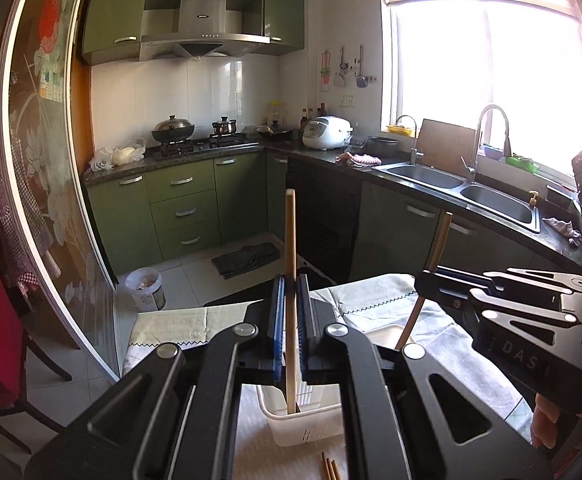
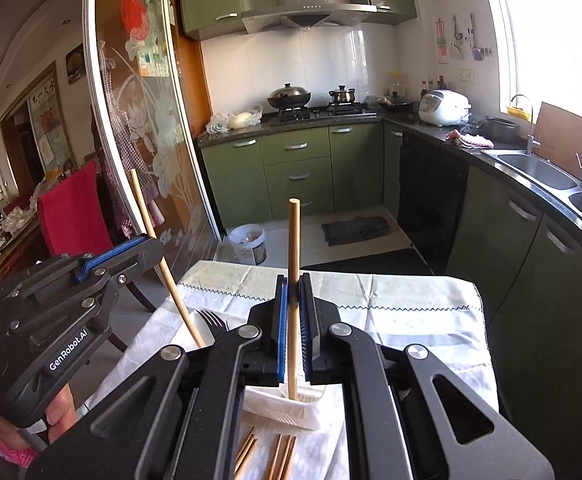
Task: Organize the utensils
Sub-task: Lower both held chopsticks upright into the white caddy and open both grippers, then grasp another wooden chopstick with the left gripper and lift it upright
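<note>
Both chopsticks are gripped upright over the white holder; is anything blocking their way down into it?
Nothing visible blocks either. The left gripper holds its chopstick with the lower end already inside the white holder. The right gripper holds its chopstick with the tip at the holder's opening. A fork stands apart, to the left.

Left hand-held gripper (image 1: 290, 312) clamped; right hand-held gripper (image 2: 293, 312) clamped.

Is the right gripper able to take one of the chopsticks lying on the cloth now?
Probably not yet: the right gripper is shut on a chopstick over the white basket. The loose chopsticks lie uncovered below.
</note>
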`<action>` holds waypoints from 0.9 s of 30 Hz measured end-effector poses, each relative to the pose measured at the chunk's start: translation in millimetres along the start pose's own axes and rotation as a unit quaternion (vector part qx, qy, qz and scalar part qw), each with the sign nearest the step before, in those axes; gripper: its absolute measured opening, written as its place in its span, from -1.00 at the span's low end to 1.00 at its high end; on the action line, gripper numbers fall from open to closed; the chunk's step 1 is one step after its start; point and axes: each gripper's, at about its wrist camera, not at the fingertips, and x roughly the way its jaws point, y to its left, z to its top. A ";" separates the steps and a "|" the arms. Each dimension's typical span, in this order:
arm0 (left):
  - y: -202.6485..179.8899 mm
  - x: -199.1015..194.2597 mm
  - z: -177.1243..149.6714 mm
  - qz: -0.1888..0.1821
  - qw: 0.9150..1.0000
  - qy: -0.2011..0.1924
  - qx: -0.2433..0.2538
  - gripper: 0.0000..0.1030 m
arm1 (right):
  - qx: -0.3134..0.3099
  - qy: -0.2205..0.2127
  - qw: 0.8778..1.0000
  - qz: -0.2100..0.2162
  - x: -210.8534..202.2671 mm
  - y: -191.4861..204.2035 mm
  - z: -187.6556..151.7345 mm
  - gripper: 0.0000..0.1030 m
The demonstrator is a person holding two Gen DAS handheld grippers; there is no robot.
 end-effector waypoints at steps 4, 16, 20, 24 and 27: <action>1.8 -1.4 -3.6 0.005 1.000 0.005 0.001 -0.74 | -0.001 0.001 1.000 0.000 -2.5 1.2 -9.8 -0.84; 0.2 -17.4 -57.7 -0.021 0.990 0.138 -0.005 -0.45 | 0.022 -0.061 0.998 0.002 -111.4 -13.3 -52.2 -0.64; -5.0 10.2 -111.0 -0.044 0.964 0.260 -0.020 -0.45 | 0.055 -0.047 0.997 0.004 -127.9 -33.7 -89.5 -0.53; -11.7 33.3 -150.2 -0.054 0.942 0.330 -0.032 -0.57 | 0.092 -0.019 0.995 0.016 -128.8 -51.3 -124.1 -0.53; -14.0 44.6 -163.9 -0.049 0.933 0.355 -0.036 -0.58 | 0.108 0.000 0.994 0.023 -123.7 -60.0 -144.1 -0.53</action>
